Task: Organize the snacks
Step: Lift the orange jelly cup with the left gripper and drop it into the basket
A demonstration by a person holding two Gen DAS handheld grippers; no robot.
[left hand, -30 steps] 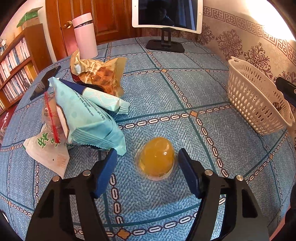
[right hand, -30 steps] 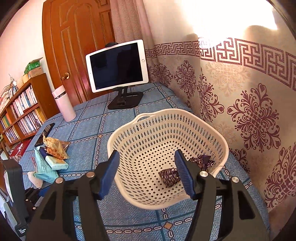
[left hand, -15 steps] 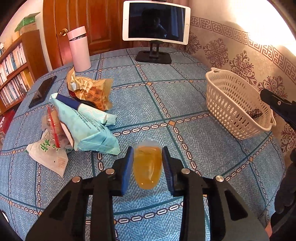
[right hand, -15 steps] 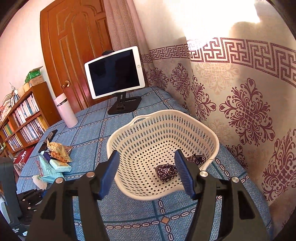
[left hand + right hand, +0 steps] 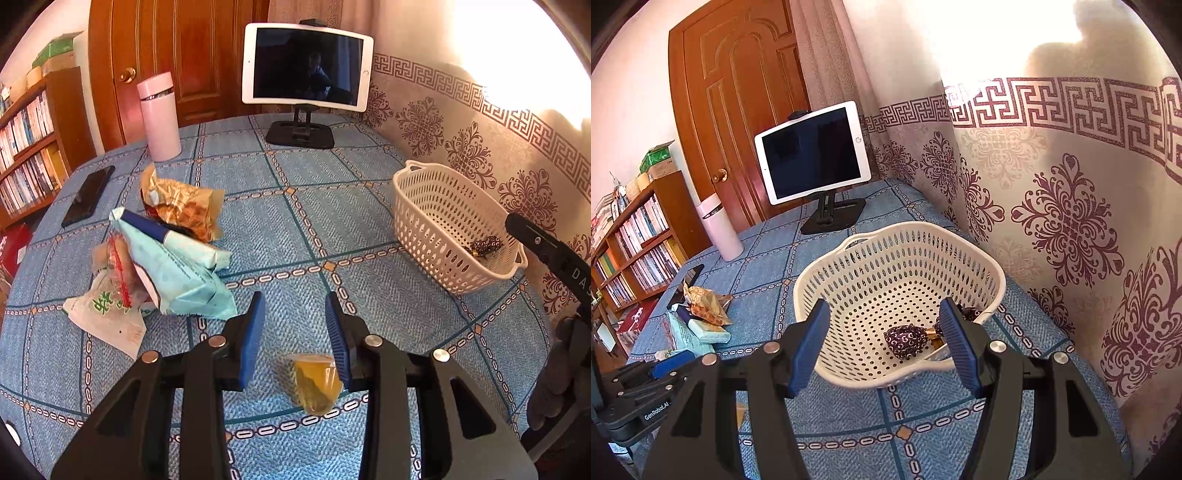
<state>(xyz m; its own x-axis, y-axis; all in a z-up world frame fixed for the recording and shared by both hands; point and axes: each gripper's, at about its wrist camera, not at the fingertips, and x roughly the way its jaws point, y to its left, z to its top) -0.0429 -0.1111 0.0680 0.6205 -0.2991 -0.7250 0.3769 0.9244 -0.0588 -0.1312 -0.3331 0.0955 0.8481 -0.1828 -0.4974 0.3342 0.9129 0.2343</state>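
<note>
Left gripper fingers parted (reopening), jelly cup slipped.

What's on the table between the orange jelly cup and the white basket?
Nothing. In the left wrist view, only bare blue tablecloth runs from the jelly cup to the white basket.

Strong daylight enters through the curtain at upper right, overexposing it to white glare. Both fisheye views are sharp, with curved, dark-vignetted edges. The tablecloth is evenly lit.
</note>
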